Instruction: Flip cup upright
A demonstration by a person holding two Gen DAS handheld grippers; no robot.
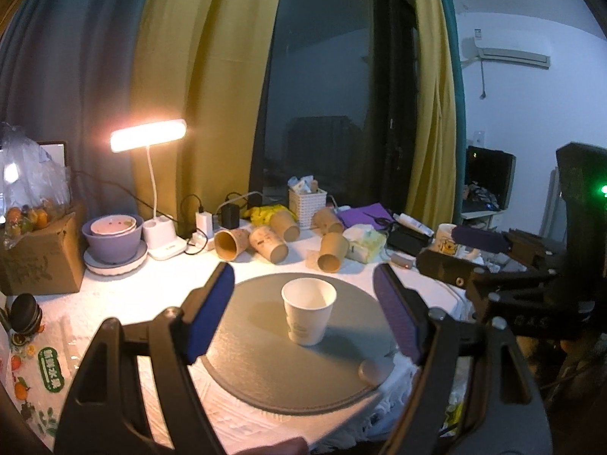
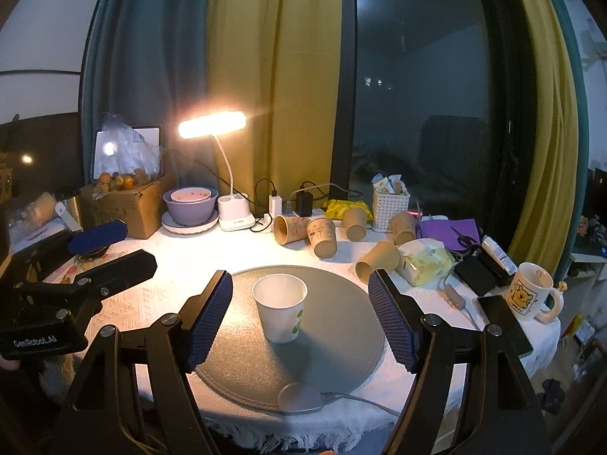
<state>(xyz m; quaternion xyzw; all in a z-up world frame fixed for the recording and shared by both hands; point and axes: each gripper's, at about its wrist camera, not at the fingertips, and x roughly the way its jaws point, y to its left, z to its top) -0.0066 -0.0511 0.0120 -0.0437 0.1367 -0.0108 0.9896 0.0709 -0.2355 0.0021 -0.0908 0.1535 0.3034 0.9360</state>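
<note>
A white paper cup (image 1: 308, 311) stands upright, mouth up, on a round grey mat (image 1: 265, 364). It also shows in the right wrist view (image 2: 281, 308) on the same mat (image 2: 326, 349). My left gripper (image 1: 309, 313) is open, its blue pads either side of the cup and nearer the camera, not touching it. My right gripper (image 2: 299, 313) is open too, with the cup between its pads and apart from them. The right gripper also shows at the right of the left wrist view (image 1: 470, 250), and the left gripper at the left of the right wrist view (image 2: 102, 250).
Several brown paper cups (image 2: 322, 237) lie on their sides behind the mat. A lit desk lamp (image 2: 227, 174), stacked bowls (image 2: 189, 204), a cardboard box (image 2: 125, 204), a white basket (image 2: 390, 204), a tissue pack (image 2: 425, 259), a mug (image 2: 531, 295) and a phone (image 2: 504, 322) surround it.
</note>
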